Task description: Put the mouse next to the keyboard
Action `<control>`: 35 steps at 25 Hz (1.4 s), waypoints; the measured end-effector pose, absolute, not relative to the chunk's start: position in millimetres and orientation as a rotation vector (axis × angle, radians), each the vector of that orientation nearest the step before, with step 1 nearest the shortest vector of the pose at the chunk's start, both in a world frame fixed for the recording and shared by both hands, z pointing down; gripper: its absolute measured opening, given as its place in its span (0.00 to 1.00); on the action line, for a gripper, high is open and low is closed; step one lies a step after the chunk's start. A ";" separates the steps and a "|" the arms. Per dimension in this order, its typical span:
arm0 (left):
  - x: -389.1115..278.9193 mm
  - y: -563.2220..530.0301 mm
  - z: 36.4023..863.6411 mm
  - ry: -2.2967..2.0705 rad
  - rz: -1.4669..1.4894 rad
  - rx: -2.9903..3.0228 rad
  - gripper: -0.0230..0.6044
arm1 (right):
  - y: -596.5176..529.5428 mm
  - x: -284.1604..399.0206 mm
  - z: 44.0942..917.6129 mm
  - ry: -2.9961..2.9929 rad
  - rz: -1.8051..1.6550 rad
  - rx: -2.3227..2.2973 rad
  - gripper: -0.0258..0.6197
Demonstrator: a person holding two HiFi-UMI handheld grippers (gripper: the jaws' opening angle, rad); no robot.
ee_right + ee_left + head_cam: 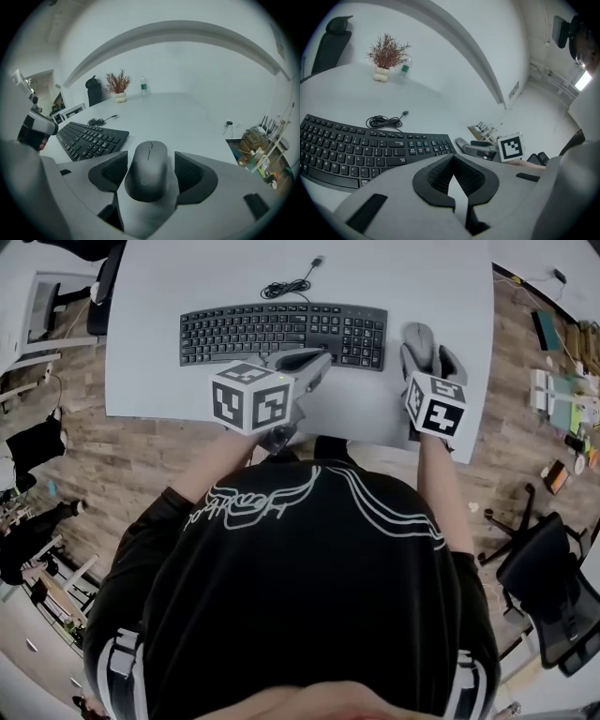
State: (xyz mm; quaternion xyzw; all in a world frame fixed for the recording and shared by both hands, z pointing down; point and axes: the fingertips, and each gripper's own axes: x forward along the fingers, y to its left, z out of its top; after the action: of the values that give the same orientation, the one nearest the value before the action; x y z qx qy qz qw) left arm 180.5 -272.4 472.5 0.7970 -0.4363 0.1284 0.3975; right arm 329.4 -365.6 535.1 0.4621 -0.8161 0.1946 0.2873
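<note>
A black keyboard (281, 332) (356, 150) (89, 136) lies across the middle of the white table (187, 277). The grey mouse (418, 337) (147, 171) rests on the table just right of the keyboard's number pad. My right gripper (429, 357) (150, 164) is open, its jaws standing on either side of the mouse, with a sliver of gap at the right pad (190, 171). My left gripper (317, 359) (453, 183) is shut on nothing and hovers over the keyboard's front edge near its right end.
The keyboard's coiled cable (286, 285) (384, 122) lies behind it. A potted plant (386, 56) and a bottle (404, 70) stand at the table's far side. The table's front edge is close to the person. An office chair (548, 596) and clutter (562, 399) are on the floor at right.
</note>
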 end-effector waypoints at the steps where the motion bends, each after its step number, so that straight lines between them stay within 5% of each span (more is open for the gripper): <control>1: 179.2 -270.5 472.3 -1.108 0.323 2.014 0.05 | -365.0 331.5 528.6 -2.198 0.518 1.241 0.45; 21: 171.6 -147.8 377.2 -1.061 0.202 2.246 0.05 | -187.5 271.2 357.7 -2.703 0.444 0.966 0.45; 22: 169.9 -136.5 371.3 -1.062 0.193 2.259 0.05 | -173.2 267.0 349.9 -2.730 0.451 0.962 0.41; 24: 167.1 -113.2 359.7 -1.062 0.179 2.286 0.05 | -144.6 259.0 333.9 -2.785 0.447 0.955 0.10; 35: 157.9 -5.0 314.0 -1.049 0.153 2.464 0.05 | -9.3 209.8 290.1 -2.923 0.278 0.717 0.08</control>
State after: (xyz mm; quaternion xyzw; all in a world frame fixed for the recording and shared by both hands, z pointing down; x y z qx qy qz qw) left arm 157.9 -5.0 314.0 0.8945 -0.3808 0.0556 0.2274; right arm 209.8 -9.3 290.1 0.2367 -0.9654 0.0919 0.0596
